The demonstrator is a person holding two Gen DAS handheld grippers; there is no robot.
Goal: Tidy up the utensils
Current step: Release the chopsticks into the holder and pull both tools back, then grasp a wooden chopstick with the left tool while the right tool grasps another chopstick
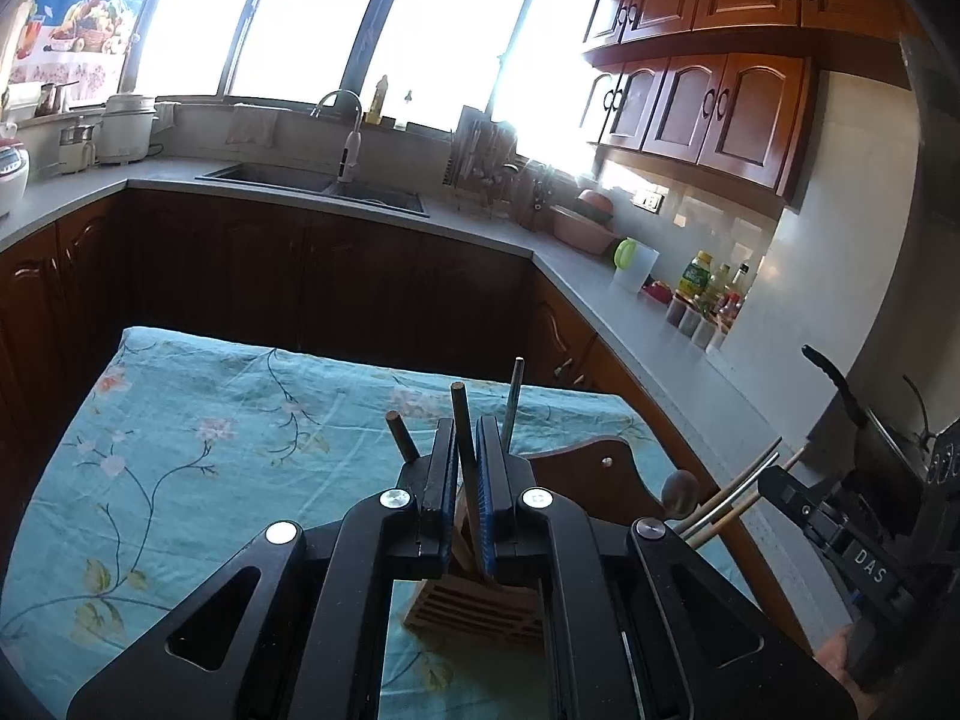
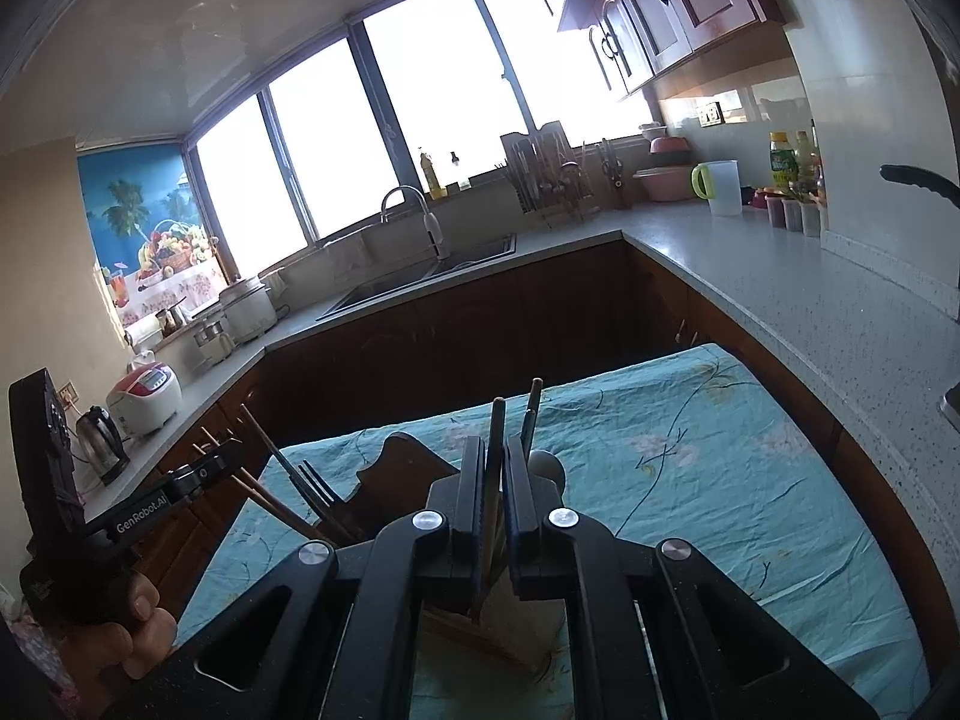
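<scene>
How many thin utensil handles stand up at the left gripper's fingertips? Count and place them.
3. A dark rod is pinched in the left gripper; a brown rod stands left of it, a thin grey rod right. More may be hidden.

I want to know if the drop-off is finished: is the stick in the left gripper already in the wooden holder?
In. The stick stands upright between the left gripper's closed pads, its lower end down in the wooden holder.

blown-out windows [image 1: 312,12], dim foreground perhaps underexposed, fisheye-warped edges
</scene>
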